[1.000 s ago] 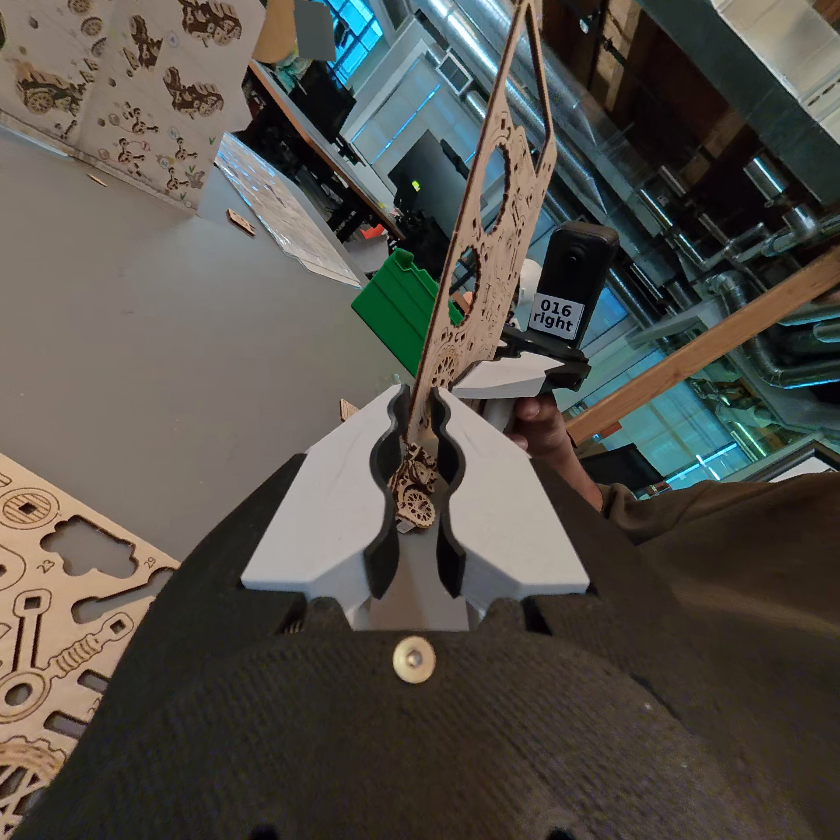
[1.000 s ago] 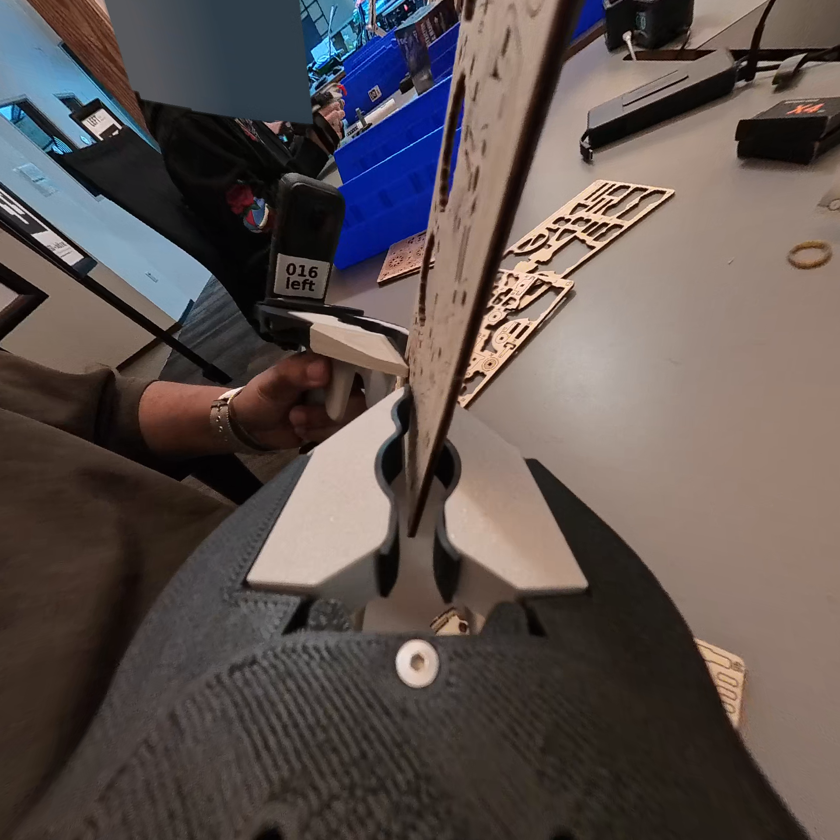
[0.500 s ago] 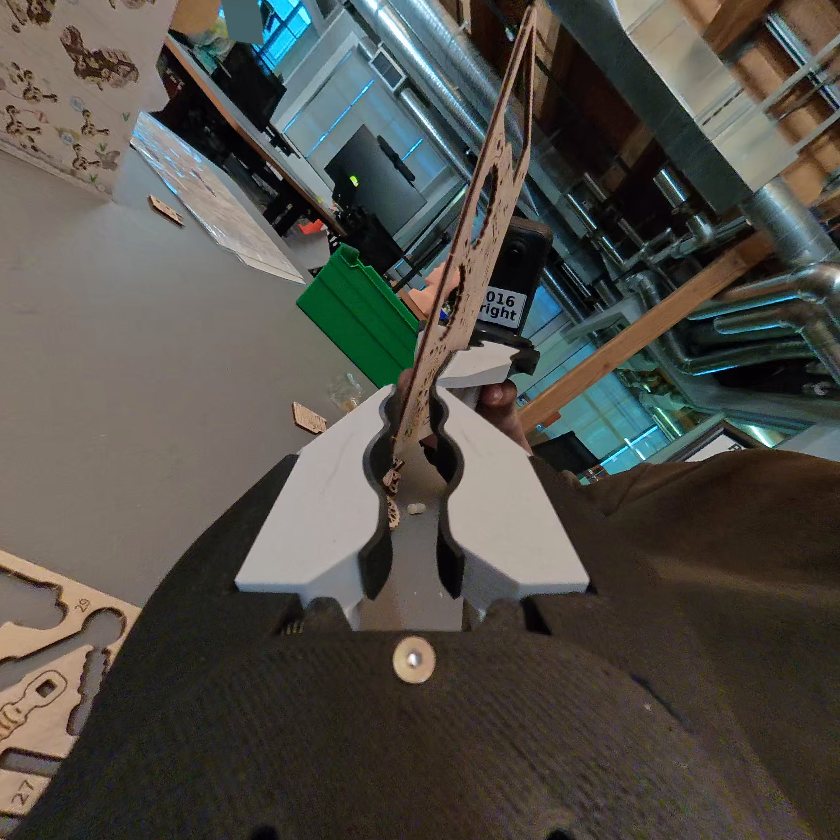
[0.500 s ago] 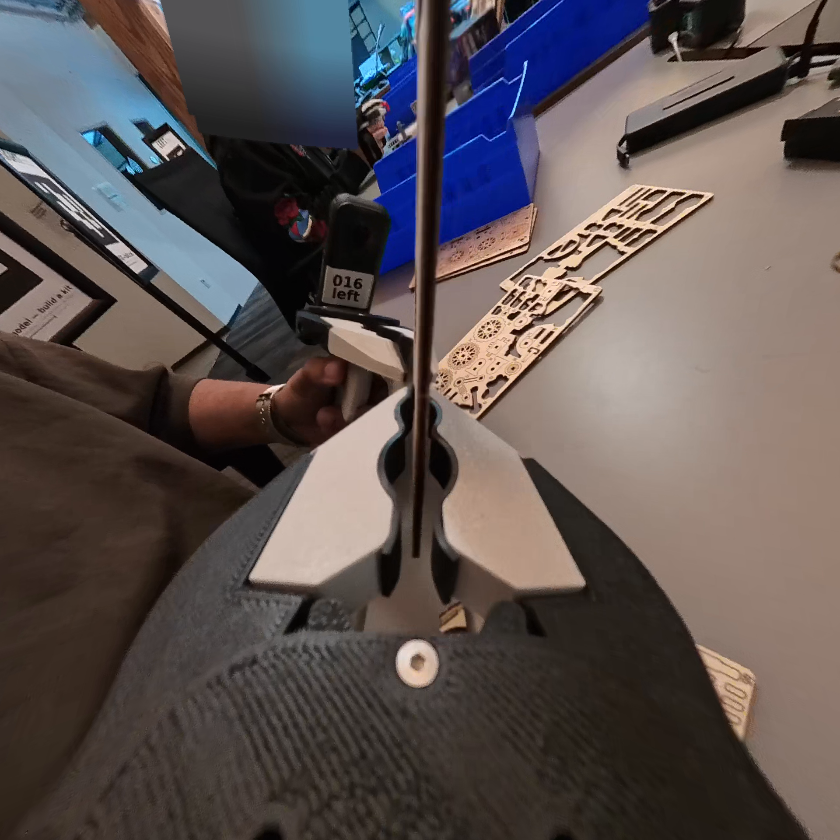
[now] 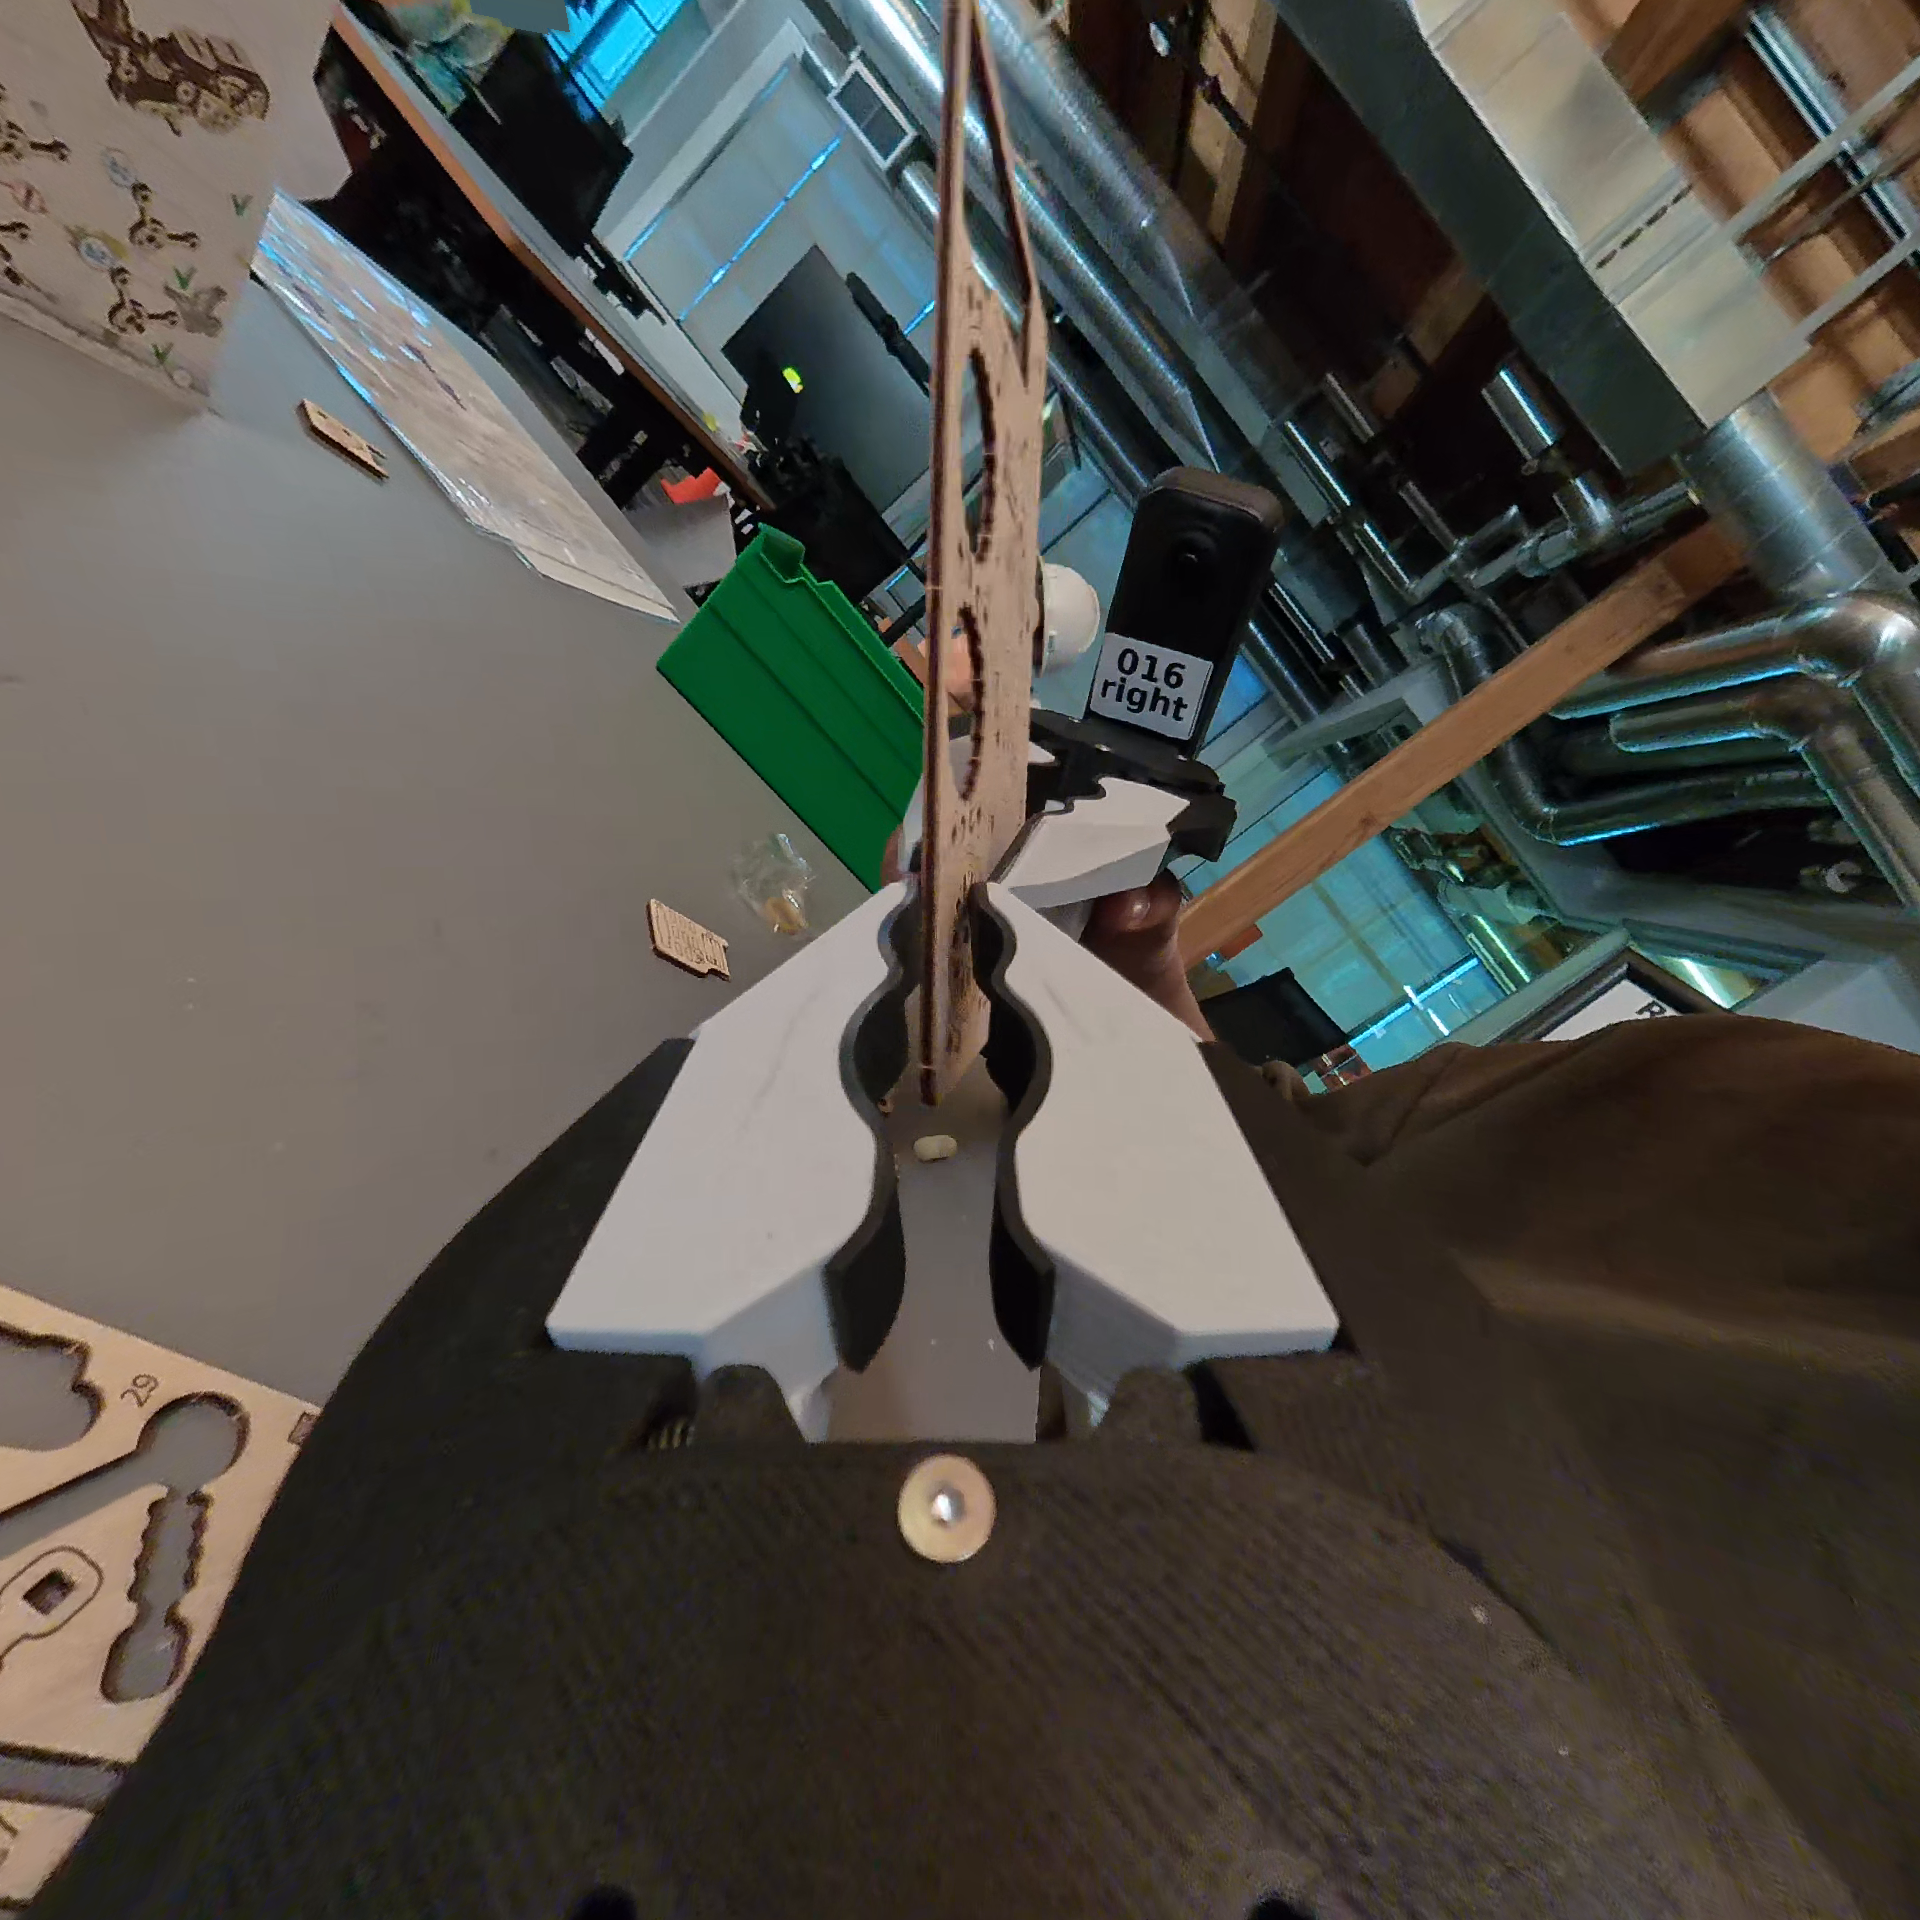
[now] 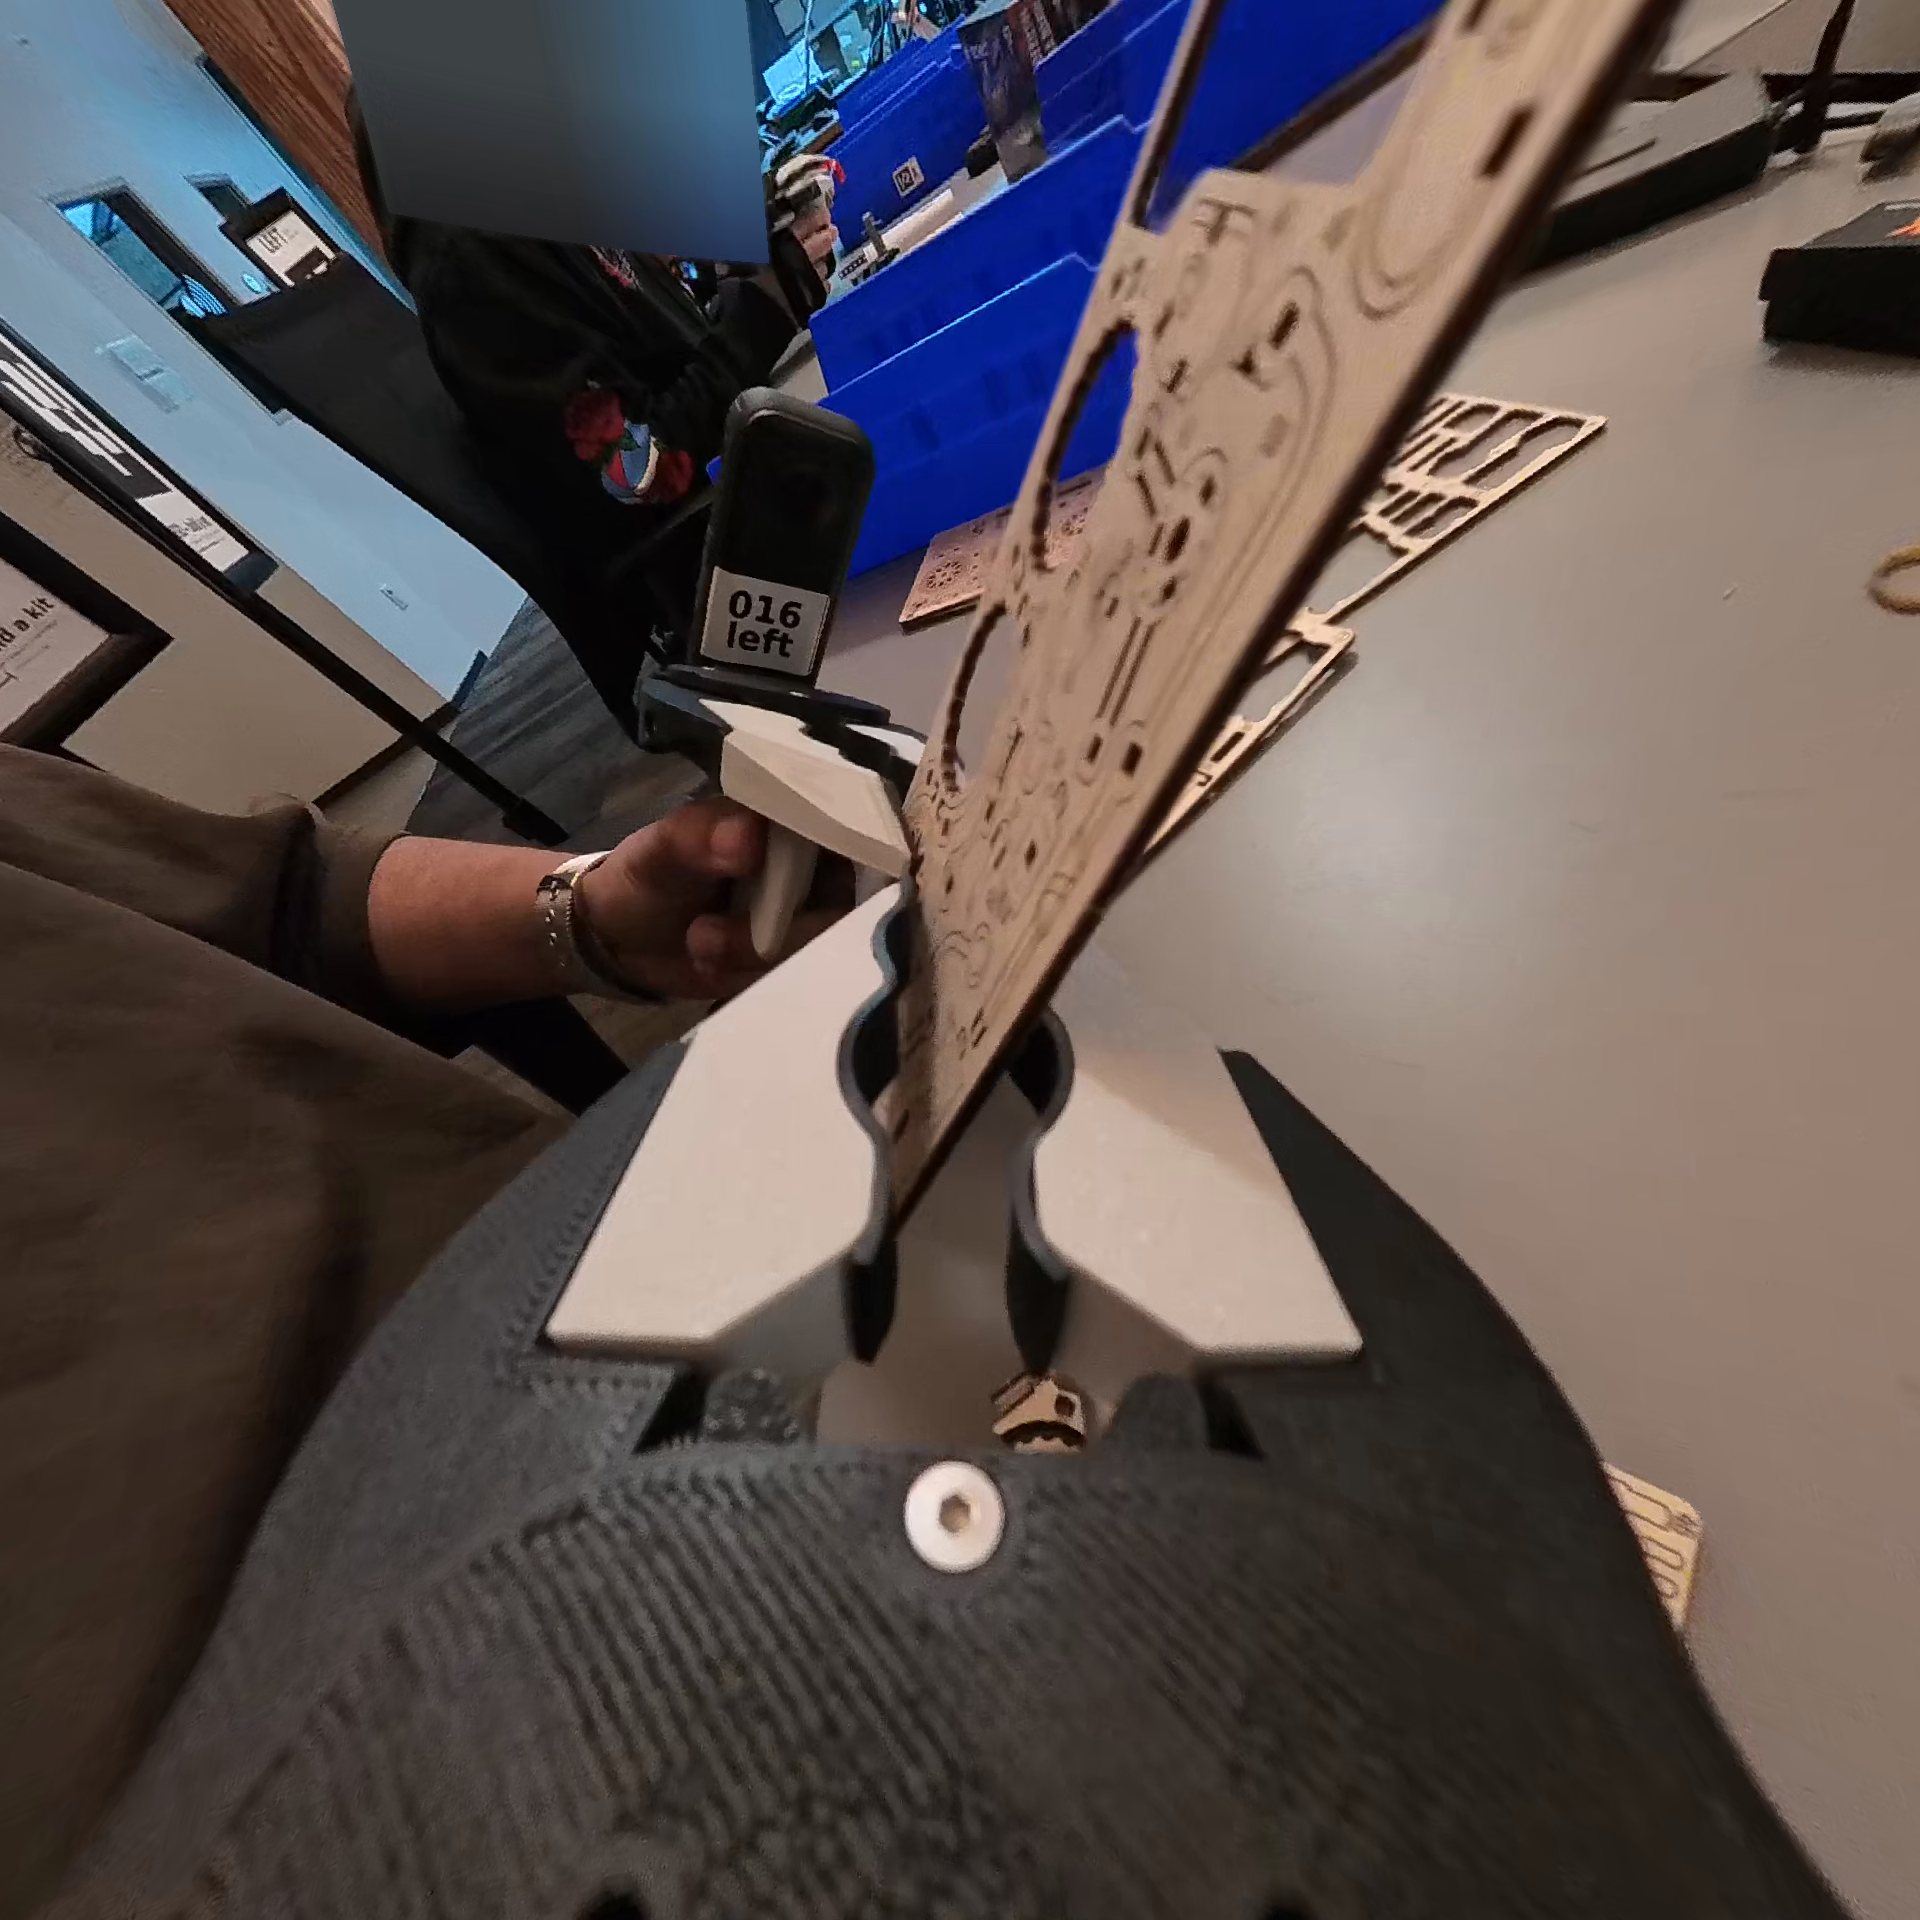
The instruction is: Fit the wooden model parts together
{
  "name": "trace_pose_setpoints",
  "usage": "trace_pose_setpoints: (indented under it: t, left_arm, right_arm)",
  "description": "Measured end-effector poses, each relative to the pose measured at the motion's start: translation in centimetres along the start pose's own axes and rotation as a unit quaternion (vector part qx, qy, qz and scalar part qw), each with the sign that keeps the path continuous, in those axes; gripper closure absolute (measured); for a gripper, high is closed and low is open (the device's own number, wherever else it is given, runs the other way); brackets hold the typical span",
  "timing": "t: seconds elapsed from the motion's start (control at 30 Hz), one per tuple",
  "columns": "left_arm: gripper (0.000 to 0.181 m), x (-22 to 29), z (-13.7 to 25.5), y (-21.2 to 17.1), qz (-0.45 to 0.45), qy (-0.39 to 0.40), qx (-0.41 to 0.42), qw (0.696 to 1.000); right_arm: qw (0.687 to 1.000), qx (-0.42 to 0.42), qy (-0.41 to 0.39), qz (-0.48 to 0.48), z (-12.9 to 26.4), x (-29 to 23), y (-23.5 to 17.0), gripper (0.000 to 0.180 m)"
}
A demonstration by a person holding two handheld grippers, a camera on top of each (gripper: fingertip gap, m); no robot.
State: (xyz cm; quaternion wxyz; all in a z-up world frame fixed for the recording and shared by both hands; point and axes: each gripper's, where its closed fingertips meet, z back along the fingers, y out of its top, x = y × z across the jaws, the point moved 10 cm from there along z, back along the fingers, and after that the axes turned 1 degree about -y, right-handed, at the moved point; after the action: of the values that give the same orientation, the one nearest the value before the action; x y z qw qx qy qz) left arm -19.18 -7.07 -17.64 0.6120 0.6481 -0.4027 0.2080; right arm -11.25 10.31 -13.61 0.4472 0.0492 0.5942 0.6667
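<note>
A laser-cut wooden sheet (image 5: 982,499) with several cut-outs is held upright in the air above the grey table (image 5: 312,779). My left gripper (image 5: 948,914) is shut on its lower edge. My right gripper (image 5: 1049,847) grips the same lower part just behind it. In the right wrist view the sheet (image 6: 1195,582) shows its engraved face and stands askew between the jaws of my right gripper (image 6: 966,987), which is shut on it. The left gripper (image 6: 906,836) meets the sheet from the left, a hand on its handle.
A green bin (image 5: 790,717), a small wooden piece (image 5: 686,935) and a plastic bag (image 5: 774,883) lie beyond. An emptied parts sheet (image 5: 83,1507) lies at the near left. Blue bins (image 6: 956,343), more wooden sheets (image 6: 1455,468), a rubber band (image 6: 1896,587) and black boxes (image 6: 1839,281) are on the table (image 6: 1558,987). Only a small space, under 4 cm, lies between the two pairs of fingers. The rubber band (image 6: 1896,587) is about equally far from each gripper, around 25 centimeters.
The sheet has turned in the right wrist view, from edge-on half a second ago to face showing and leaning right. In the left wrist view it has swung more upright. Both grippers have kept hold.
</note>
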Motion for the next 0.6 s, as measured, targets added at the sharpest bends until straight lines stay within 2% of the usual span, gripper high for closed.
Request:
trace_pose_setpoints:
  t: [0.23, 0.6]
  left_arm:
    - [0.173, -0.14, 0.08, 0.03, -0.005, 0.025, -0.001, 1.000]
    - [0.171, -0.05, 0.13, 0.00, -0.012, 0.061, 0.001, 0.998]
  right_arm:
    - [1.000, 0.002, 0.011, -0.019, -0.11, 0.11, -0.04, 0.178]
    - [1.000, -0.003, -0.008, -0.026, -0.41, 0.16, -0.16, 0.178]
